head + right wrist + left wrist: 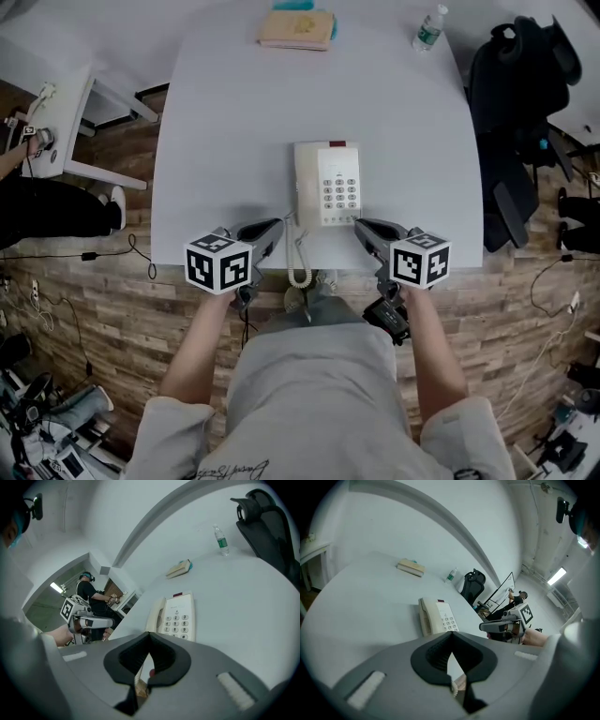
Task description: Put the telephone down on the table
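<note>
A cream push-button telephone (326,184) (438,616) (174,616) lies flat on the white table (225,122) close to its front edge, handset in its cradle on the left side. Its coiled cord (299,262) hangs over the edge. My left gripper (277,225) (451,637) is held just left of the phone's near end, its jaws shut with nothing between them. My right gripper (361,225) (149,637) mirrors it on the right, also shut and empty. Neither touches the phone. Each gripper shows in the other's view: the right gripper (499,626) and the left gripper (93,622).
A tan book (296,28) and a plastic water bottle (429,28) sit at the table's far edge. A black office chair (520,112) stands to the right, a white side desk (56,122) and a seated person to the left. Cables lie on the wooden floor.
</note>
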Action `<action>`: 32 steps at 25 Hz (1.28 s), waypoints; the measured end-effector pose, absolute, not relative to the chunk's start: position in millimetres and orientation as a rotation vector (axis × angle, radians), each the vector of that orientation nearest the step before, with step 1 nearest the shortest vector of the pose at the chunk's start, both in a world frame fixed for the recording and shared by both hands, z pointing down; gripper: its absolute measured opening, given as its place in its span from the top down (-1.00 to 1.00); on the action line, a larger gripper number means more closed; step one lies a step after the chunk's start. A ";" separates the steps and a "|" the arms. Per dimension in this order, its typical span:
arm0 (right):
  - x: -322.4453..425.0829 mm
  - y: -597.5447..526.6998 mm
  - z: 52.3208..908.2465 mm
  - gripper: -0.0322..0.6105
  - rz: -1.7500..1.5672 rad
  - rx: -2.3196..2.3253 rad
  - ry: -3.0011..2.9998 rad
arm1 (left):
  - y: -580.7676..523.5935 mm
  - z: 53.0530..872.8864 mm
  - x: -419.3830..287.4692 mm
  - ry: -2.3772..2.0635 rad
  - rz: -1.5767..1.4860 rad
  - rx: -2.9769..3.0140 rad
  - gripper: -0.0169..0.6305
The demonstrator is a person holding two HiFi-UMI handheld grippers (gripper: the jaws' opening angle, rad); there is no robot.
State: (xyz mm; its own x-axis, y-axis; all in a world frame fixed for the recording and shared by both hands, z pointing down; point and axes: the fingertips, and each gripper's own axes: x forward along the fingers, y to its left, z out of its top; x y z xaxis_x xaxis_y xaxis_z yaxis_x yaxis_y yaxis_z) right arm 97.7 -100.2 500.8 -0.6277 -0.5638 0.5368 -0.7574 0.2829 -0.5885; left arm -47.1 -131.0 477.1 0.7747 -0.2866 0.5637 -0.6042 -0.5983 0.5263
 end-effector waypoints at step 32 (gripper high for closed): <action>56.2 -46.6 448.7 0.88 1.135 1.214 -2.390 | -58.8 446.3 -46.1 -0.724 0.599 2.337 0.89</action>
